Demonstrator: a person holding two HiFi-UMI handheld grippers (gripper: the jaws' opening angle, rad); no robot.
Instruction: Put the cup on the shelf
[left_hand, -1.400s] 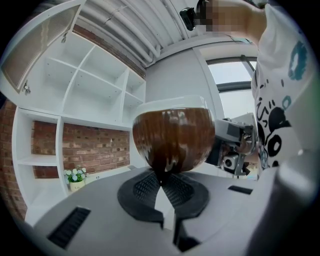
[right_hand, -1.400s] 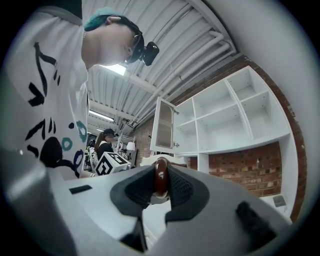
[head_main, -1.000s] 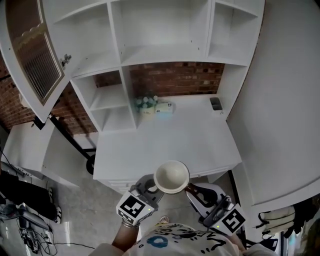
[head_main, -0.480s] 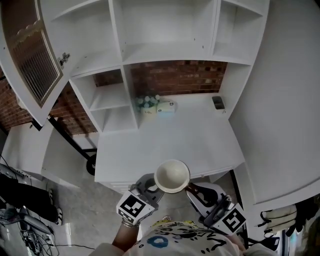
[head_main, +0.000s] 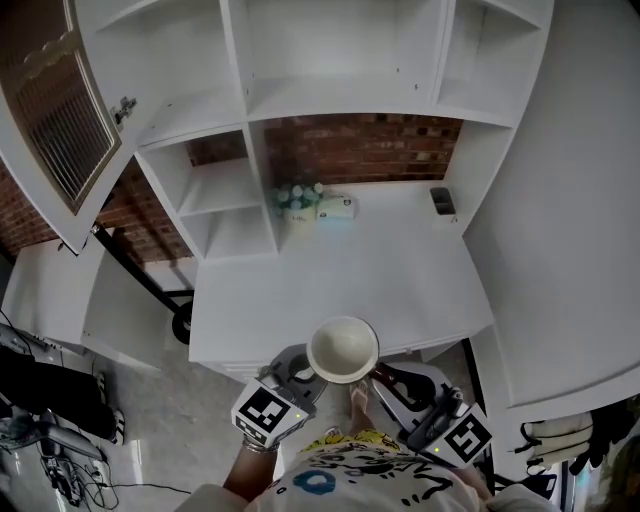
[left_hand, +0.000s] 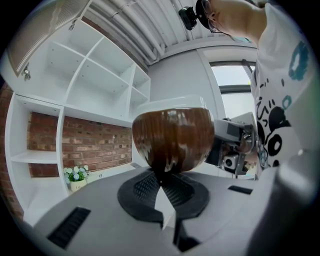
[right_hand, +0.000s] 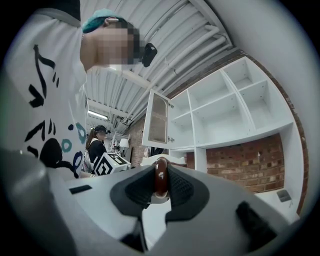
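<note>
Right gripper view shows the right gripper clenched on the brown handle of the cup, which sits directly ahead of its jaws. Left gripper view has the left gripper with its jaws drawn together and their tips against the underside of the same cup. Whether they pinch it or only prop it is unclear.

Head view places the cup upright between the two, mouth up and cream inside, close to the person's chest. The left gripper is just to its left and the right gripper just to its right.

Ahead of both grippers lies a white desk top, mostly bare. At its far edge stand a small flower pot, a pale box and a small dark object. Beyond and above rises the white shelf unit against a brick wall, with a cabinet door swung open at far left. The cup likely must travel forward and upward, carried mainly by the right gripper.
</note>
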